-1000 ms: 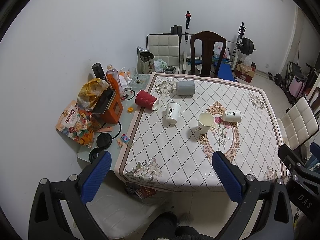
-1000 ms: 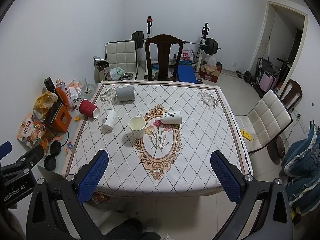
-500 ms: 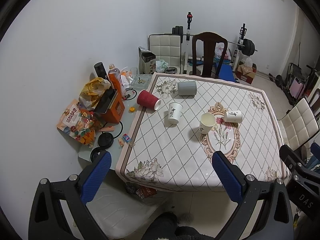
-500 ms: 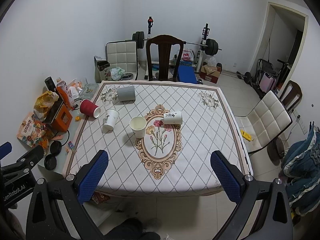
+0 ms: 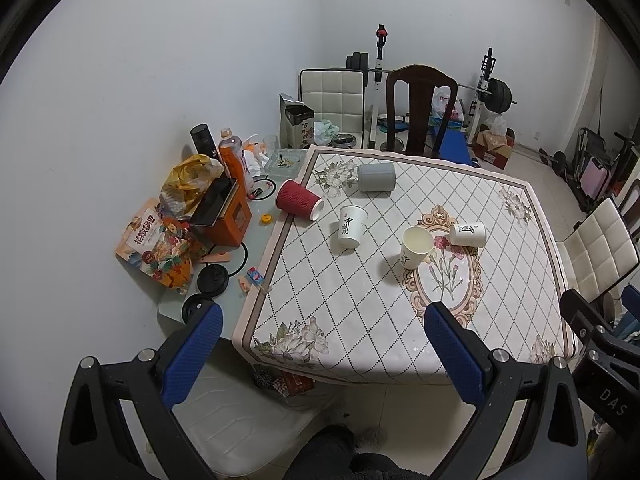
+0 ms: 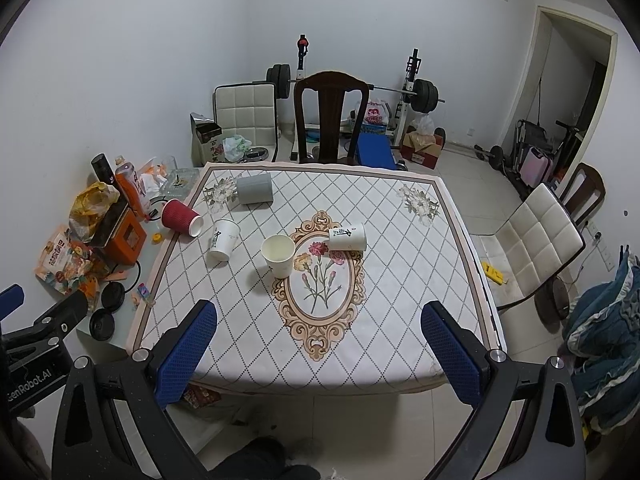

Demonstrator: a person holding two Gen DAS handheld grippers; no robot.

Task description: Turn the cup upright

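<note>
On the patterned tablecloth [image 6: 400, 280] a white paper cup [image 6: 347, 237] lies on its side near the middle; it also shows in the left wrist view [image 5: 467, 234]. A red ribbed cup [image 6: 181, 217] and a grey cup [image 6: 255, 188] lie on their sides at the far left. Two white cups stand upright, one [image 6: 279, 255] near the middle and one [image 6: 223, 239] to its left. My left gripper [image 5: 324, 352] and right gripper [image 6: 320, 352] are open and empty, held well back from the table's near edge.
A glass side table [image 5: 264, 200] left of the cloth holds snack bags, an orange box, bottles and black lids. A dark wooden chair [image 6: 330, 116] stands behind the table, white padded chairs at the right and back left. Gym gear lines the far wall.
Both views have shifted slightly, the left gripper drifting a little left and back. No cup has moved. Both grippers stay open.
</note>
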